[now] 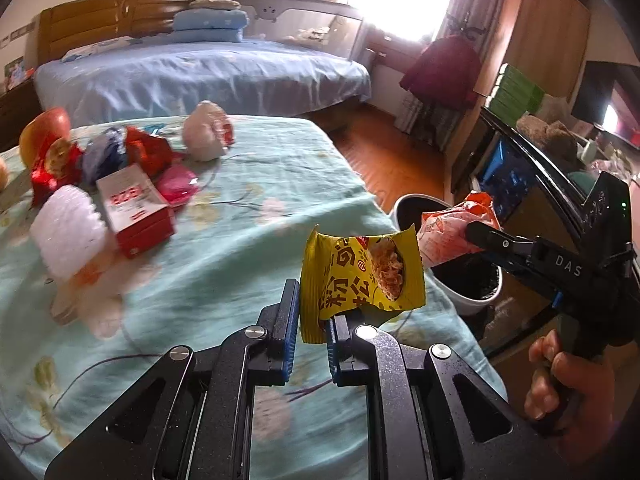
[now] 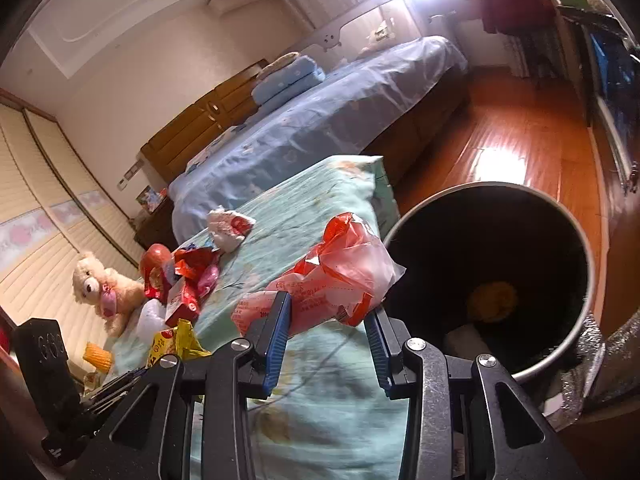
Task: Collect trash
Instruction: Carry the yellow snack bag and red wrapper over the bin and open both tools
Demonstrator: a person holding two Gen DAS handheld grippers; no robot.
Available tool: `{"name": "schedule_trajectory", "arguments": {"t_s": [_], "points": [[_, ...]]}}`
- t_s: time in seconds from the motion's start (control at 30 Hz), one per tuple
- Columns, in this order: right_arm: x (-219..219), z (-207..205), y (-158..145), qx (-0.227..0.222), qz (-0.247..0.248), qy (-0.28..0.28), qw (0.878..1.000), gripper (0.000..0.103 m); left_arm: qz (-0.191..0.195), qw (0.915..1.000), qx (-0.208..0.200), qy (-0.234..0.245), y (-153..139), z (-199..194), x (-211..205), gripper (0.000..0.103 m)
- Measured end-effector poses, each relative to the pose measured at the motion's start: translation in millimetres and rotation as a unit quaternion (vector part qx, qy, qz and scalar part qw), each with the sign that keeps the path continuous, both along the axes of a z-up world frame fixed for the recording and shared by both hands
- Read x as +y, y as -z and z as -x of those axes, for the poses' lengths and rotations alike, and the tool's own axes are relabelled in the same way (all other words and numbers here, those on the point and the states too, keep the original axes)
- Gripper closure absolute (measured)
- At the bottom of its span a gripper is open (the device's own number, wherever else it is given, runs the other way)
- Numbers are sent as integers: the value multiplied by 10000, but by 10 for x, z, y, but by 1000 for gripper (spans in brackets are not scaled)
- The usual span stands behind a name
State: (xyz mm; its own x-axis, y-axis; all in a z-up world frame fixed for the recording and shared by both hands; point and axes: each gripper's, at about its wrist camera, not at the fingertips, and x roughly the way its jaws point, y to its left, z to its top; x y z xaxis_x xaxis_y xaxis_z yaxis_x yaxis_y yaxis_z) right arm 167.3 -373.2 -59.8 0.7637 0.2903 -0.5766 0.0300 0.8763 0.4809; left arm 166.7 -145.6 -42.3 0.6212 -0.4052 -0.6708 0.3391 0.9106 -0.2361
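While the left gripper (image 1: 312,320) pinches a yellow snack bag (image 1: 360,276) by its bottom edge, the right gripper (image 2: 328,316) squeezes a red and white bag (image 2: 332,280). Both bags hang near the bin (image 2: 576,344) beside the bench (image 1: 240,208), likely ready to drop in. More trash (image 1: 132,204) waits on the bench.

A blue-sheeted bed (image 1: 208,76) fills the upper middle of the left wrist frame, folded blue pillows (image 1: 212,26) against its wooden headboard (image 1: 112,16). A cream teddy bear (image 2: 104,288) sits at the right wrist frame's left edge.
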Motion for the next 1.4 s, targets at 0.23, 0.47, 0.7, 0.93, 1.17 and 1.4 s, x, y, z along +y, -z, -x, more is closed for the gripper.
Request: {"name": "schedule_trajectory", "arguments": {"t_s": [0.23,0.47,0.7,0.93,1.17,1.4], "points": [[-182,79,2,-2,93,247,9997,66,-47,9998,9,209,-16,-43,-248,92],[-323,111,-8,-27,220,423,9989,65,-105,9991,41,411,-1,-99,-502,92],[-504,108,41,33,269,579,9980,65,-158,9986,9,510,-22,-187,-705,92],[-650,63,83,99,498,758,9958,65,-198,9978,-3,626,-45,-291,-906,92],[-734,-1,127,158,677,842,9940,65,-297,9964,19,789,-22,-389,-1136,92],[-832,-87,162,233,882,886,9919,64,-405,9952,143,880,53,-507,-1329,92]]}}
